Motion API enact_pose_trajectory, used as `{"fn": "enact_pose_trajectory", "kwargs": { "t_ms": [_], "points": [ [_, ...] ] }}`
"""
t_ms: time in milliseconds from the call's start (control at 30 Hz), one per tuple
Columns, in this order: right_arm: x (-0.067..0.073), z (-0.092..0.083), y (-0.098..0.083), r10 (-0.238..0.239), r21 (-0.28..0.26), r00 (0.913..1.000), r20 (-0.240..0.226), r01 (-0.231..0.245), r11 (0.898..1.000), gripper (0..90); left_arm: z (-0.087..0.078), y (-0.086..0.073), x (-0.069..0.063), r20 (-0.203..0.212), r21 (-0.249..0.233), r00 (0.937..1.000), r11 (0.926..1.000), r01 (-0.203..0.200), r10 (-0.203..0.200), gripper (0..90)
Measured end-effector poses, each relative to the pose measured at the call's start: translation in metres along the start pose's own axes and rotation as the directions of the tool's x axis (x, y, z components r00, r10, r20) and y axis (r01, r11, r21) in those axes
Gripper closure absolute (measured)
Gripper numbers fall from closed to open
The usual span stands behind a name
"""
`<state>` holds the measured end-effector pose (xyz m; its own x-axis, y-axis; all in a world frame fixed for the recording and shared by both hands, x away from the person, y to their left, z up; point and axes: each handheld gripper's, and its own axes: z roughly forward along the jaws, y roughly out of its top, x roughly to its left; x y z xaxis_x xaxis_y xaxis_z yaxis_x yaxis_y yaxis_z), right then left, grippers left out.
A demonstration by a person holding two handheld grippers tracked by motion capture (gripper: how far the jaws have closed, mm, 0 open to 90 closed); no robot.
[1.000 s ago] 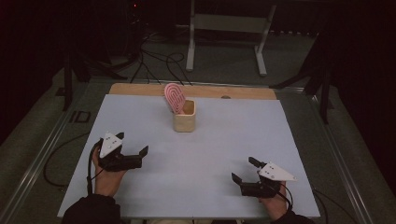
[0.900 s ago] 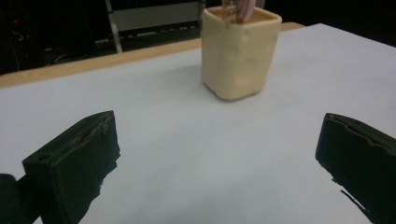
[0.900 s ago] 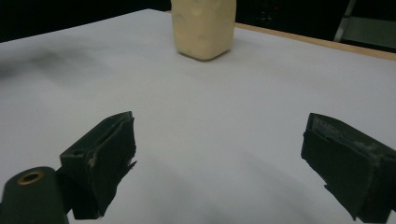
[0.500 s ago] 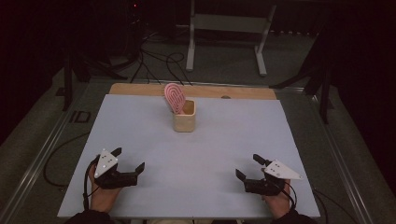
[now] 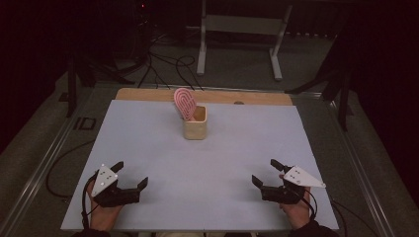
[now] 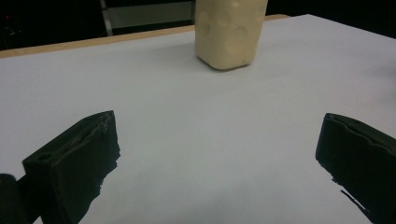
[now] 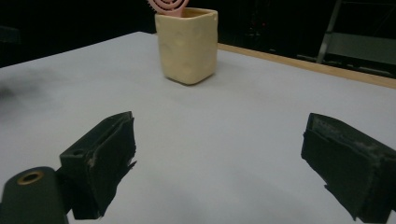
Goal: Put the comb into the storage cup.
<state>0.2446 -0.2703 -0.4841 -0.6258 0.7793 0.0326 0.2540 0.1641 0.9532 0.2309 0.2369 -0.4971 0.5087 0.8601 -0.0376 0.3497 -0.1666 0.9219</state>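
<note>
2 claws, left (image 5: 132, 177) and right (image 5: 264, 172), rest wide and empty at the surface's (image 5: 148, 143) near edge. Far off, mid-surface, a cup (image 5: 195, 123) holds a pink comb (image 5: 185, 103). The comb looks light and stiff; best gripped by its exposed top.

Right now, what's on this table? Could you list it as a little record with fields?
Surface: white table, wooden strip along the far edge
Container: square tan cup, upright, toward the far middle
Contents: pink spiral-patterned paddle sticking out of the cup
Left gripper: open, near edge, holding nothing
Right gripper: open, near edge, holding nothing
Distance: both grippers well apart from the cup
</note>
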Motion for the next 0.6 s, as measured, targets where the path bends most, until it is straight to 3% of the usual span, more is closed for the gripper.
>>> {"fn": "enact_pose_trajectory", "kwargs": {
  "t_ms": [367,600],
  "points": [
    [-0.0020,0.0018,-0.0075,0.004,0.021,0.9999,0.010,-0.004,1.000,9.7,-0.0007,-0.0011,0.0052,-0.042,-0.027,0.9989,0.9994,0.022,-0.023,0.0],
    [0.0004,0.0039,-0.0102,-0.005,0.030,0.9999,0.010,0.005,1.000,9.7,-0.0008,-0.0018,0.0065,-0.045,-0.029,0.9986,0.9992,0.027,-0.028,0.0]
  ]
}}
